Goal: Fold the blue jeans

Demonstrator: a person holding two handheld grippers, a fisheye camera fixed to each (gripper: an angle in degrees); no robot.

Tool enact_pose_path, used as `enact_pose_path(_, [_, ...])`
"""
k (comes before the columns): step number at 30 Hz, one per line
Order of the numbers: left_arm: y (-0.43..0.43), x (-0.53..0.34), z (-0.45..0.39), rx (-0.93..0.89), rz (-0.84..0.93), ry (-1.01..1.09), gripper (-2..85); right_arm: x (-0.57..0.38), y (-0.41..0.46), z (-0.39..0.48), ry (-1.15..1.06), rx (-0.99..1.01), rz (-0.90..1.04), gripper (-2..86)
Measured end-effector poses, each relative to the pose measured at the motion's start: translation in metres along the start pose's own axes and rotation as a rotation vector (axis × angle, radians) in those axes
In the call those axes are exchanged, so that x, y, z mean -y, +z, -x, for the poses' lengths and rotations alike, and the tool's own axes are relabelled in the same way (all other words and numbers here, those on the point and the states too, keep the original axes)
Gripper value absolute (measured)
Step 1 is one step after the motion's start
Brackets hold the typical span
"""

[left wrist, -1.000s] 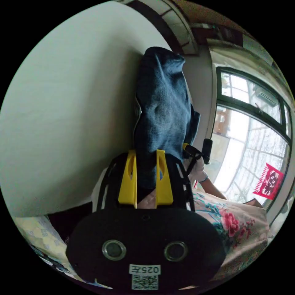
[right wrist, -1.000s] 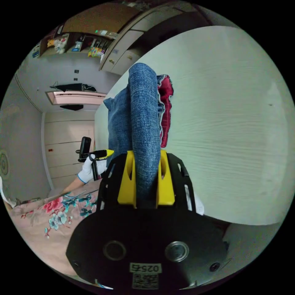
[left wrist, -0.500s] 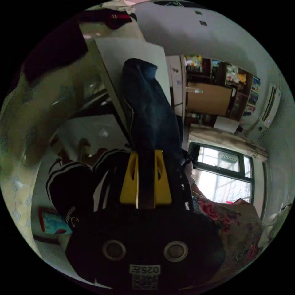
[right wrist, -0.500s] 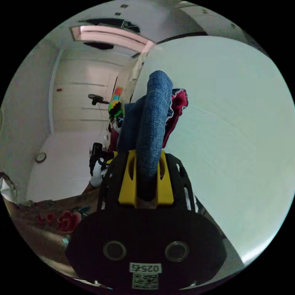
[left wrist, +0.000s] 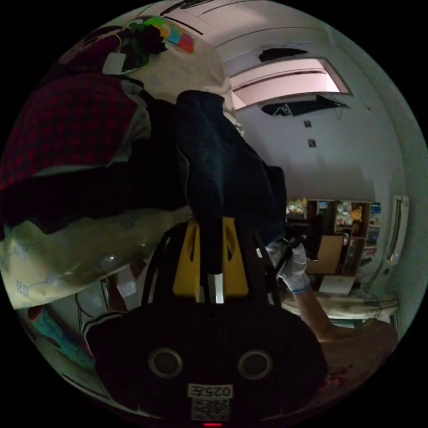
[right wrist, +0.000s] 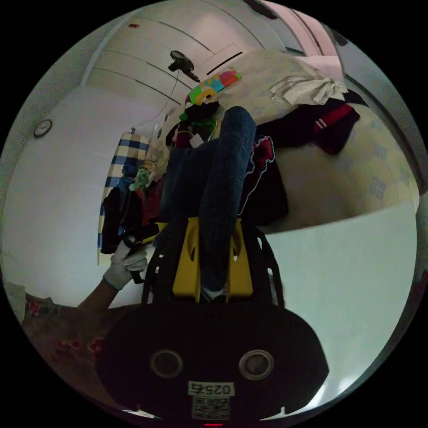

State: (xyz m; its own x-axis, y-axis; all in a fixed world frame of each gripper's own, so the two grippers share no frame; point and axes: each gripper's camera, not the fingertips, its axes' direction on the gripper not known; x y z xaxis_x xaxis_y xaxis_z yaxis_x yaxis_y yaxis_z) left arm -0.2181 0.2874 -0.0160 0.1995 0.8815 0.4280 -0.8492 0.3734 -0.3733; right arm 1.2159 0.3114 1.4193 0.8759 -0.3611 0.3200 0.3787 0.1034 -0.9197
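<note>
Jeans (left wrist: 218, 178): dark blue denim, a thick bunched fold standing up out of the left gripper (left wrist: 210, 267) at frame centre. Both yellow jaws pressed against the fold, one either side; cloth runs down between them almost to their base. More denim spreads to the right of the jaws, toward a gloved hand (left wrist: 292, 267) at centre right

Right gripper view: jeans (right wrist: 225, 178) again a rolled fold of coarse blue weave, rising from the right gripper (right wrist: 213, 267) to upper centre. Both yellow jaws clamped on it. A red lining or inner cloth (right wrist: 261, 165) with a pale stitched edge shows along the right side of the fold. A slacker sheet of denim hangs left of the fold

Left gripper view, outward: red and black checked cloth (left wrist: 67, 129) at upper left, dark garments below it, pale patterned bedding (left wrist: 67, 254) lower left. Ceiling recess (left wrist: 290, 82) with pinkish light at upper right. Shelves (left wrist: 339, 218) with small bright things at right, dim

Right gripper view, outward: gloved hand (right wrist: 125, 263) at lower left gripping a black and yellow handle, bare forearm below it. Heap of clothes (right wrist: 312, 107) on pale bedding at upper right; smooth pale green board (right wrist: 352, 285) at lower right. Round wall clock (right wrist: 42, 128) at upper left. Blue and white checked cloth (right wrist: 118, 156) left of centre
</note>
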Motion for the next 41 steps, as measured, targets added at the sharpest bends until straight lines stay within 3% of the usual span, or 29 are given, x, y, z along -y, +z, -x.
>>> enact_pose_path(6, [0.044,0.09,-0.047,0.279,-0.016,-0.101,3.5,0.092,0.118,-0.084,-0.066,-0.055,0.141,9.5])
enact_pose_path(9, [0.092,0.125,-0.026,0.376,0.076,-0.257,4.8,0.118,0.195,-0.136,-0.095,-0.113,0.245,10.1])
enact_pose_path(11, [0.138,0.14,0.01,0.458,0.25,-0.401,6.3,0.128,0.268,-0.175,-0.159,-0.258,0.412,11.3])
enact_pose_path(13, [0.146,0.141,0.019,0.458,0.283,-0.474,6.6,0.122,0.307,-0.197,-0.257,-0.388,0.511,12.1])
enact_pose_path(18, [0.137,0.139,-0.018,0.461,0.318,-0.401,7.5,0.111,0.324,-0.248,-0.246,-0.304,0.427,13.4])
enact_pose_path(23, [0.115,0.136,-0.055,0.406,0.418,-0.404,7.6,0.135,0.342,-0.323,-0.026,-0.087,0.601,15.6])
enact_pose_path(26, [0.099,0.126,-0.102,0.503,0.438,-0.298,6.4,0.144,0.335,-0.363,0.041,0.064,0.664,17.1])
enact_pose_path(30, [0.078,0.113,-0.179,0.677,0.351,-0.121,6.8,0.164,0.291,-0.41,0.101,0.163,0.483,17.3])
enact_pose_path(35, [0.086,0.146,-0.259,0.552,0.181,0.12,6.5,0.245,0.219,-0.479,0.18,-0.005,-0.065,16.9])
enact_pose_path(41, [0.132,0.221,-0.306,0.456,0.149,0.308,7.3,0.341,0.24,-0.579,0.401,-0.131,-0.226,13.6])
